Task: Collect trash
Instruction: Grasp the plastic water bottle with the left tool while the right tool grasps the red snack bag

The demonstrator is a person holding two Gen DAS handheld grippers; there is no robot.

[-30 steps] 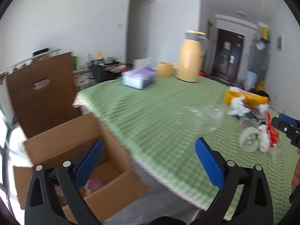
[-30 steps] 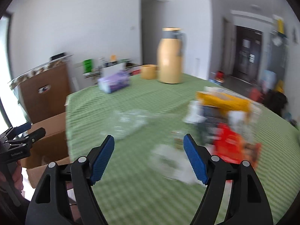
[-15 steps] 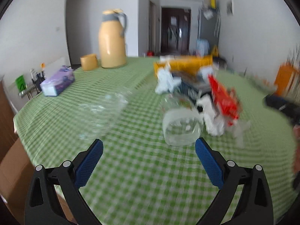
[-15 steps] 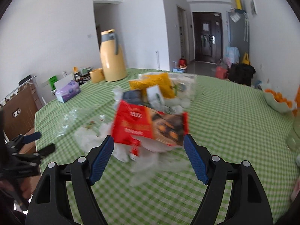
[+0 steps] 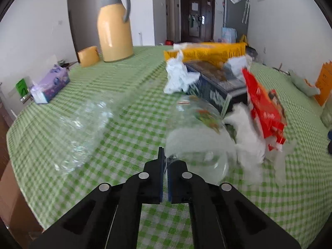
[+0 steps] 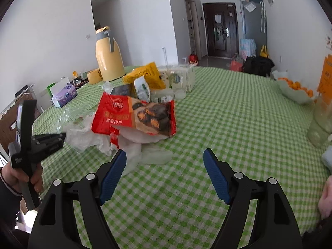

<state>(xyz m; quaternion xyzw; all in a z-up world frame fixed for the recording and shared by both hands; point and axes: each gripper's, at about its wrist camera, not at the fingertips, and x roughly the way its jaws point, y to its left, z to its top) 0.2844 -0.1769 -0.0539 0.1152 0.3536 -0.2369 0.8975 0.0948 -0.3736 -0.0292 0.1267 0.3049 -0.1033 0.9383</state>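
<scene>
1. The left gripper (image 5: 164,166) pinches the rim of a clear plastic container (image 5: 199,145) at the near edge of the trash pile on the green checked tablecloth (image 5: 124,95).
2. The right gripper (image 6: 165,172) hovers near the red snack wrapper (image 6: 134,117), fingers spread.
3. Judgement: lift slowly; thin plastic may slip, and tissue (image 5: 249,132) beside it could drag along.
</scene>
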